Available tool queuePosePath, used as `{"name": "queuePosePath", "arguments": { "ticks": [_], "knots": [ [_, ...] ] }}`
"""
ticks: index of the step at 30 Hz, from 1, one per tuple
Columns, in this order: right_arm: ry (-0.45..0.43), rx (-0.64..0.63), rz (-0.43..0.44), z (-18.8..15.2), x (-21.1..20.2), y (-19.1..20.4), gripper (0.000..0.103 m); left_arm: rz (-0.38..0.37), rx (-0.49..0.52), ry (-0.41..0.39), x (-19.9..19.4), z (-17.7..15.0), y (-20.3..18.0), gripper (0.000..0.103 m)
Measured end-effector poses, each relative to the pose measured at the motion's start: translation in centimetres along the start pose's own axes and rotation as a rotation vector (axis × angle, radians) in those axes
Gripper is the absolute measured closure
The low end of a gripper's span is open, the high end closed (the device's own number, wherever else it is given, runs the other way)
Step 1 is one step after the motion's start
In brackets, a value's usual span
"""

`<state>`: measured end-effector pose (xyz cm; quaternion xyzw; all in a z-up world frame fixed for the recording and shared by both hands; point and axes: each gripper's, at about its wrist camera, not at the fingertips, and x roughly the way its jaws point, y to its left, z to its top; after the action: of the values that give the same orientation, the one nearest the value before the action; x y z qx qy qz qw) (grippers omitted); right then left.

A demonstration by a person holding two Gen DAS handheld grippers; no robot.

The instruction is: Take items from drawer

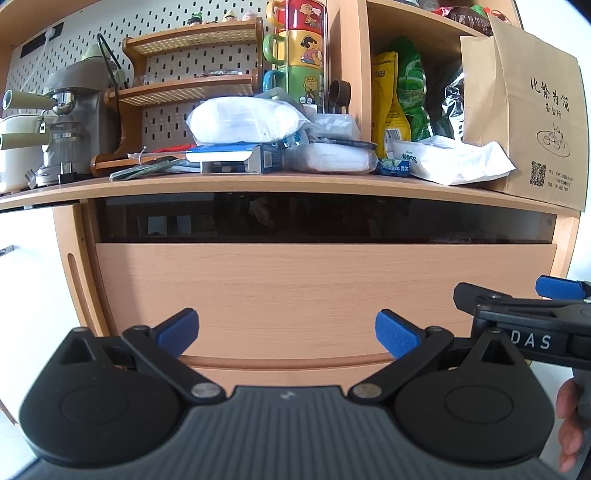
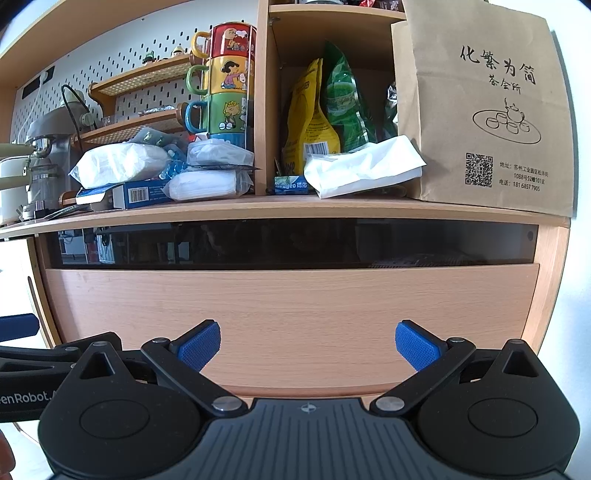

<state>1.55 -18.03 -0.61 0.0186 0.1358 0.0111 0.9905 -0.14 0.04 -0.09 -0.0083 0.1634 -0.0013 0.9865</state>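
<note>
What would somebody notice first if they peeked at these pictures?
Probably the stack of cartoon mugs, red on yellow on green, standing on the shelf by the pegboard. Next, the big brown paper bag at the shelf's right end. Below, both grippers hang open before the wooden drawer front.

Cluttered beech cabinet (image 2: 295, 206), white pegboard (image 1: 155, 22)

the brown paper bag (image 2: 480, 110) reads "化繁为简", with a qr code and "181 6857 7905" lower on it. left of the bag, a white pack (image 1: 413, 157) says "wipes". the right gripper (image 1: 517, 317) body shows "das"; the left gripper (image 2: 22, 373) body shows "enrobot".
</note>
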Motion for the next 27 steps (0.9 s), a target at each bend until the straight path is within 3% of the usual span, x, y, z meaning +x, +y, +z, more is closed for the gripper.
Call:
{"name": "queuePosePath", "arguments": {
  "ticks": [27],
  "knots": [
    [-0.001,0.003,-0.006,0.03,0.16,-0.16,0.0,0.001,0.004,0.003,-0.07,0.18,-0.22,0.0]
  ]
}}
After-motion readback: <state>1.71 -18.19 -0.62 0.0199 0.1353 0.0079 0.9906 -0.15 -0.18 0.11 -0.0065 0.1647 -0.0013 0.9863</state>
